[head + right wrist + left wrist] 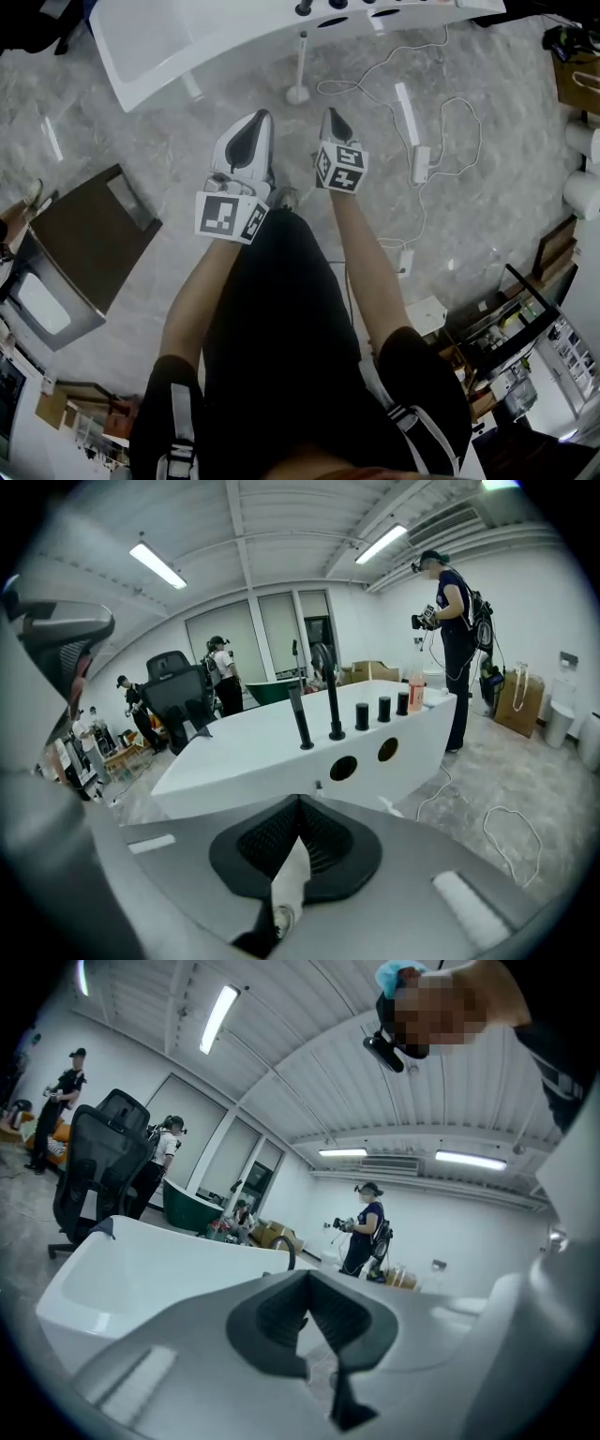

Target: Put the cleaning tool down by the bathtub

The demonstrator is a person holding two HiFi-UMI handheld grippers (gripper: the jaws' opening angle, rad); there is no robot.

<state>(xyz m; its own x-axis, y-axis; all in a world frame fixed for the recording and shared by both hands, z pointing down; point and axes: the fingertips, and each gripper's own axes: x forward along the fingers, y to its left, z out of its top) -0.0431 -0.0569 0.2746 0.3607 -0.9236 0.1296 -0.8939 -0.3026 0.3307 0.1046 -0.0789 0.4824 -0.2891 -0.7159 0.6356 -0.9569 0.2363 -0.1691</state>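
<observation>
The white bathtub is the largest vessel here, and its basin shows only plain white walls. Along its rim stands a row of black fittings: a tall spout and several short knobs. A pinkish bottle sits at the far end, and two round holes open in the tub's side below. A dark green tub stands further back in the room; what it holds cannot be seen.

The floor is grey, marbled stone. A dark brown boxy unit lies on it at the left, and a black office chair stands behind the white tub. A white cable loops over the floor to a power strip. The room is a white hall with strip lights, where other people stand holding rigs.

The cleaning tool, a white pole on a round foot, stands upright on the floor just beside the tub's outer wall. It is ahead of both grippers and touched by neither.

The left gripper has its jaw tips together on nothing. The right gripper is likewise closed and empty
</observation>
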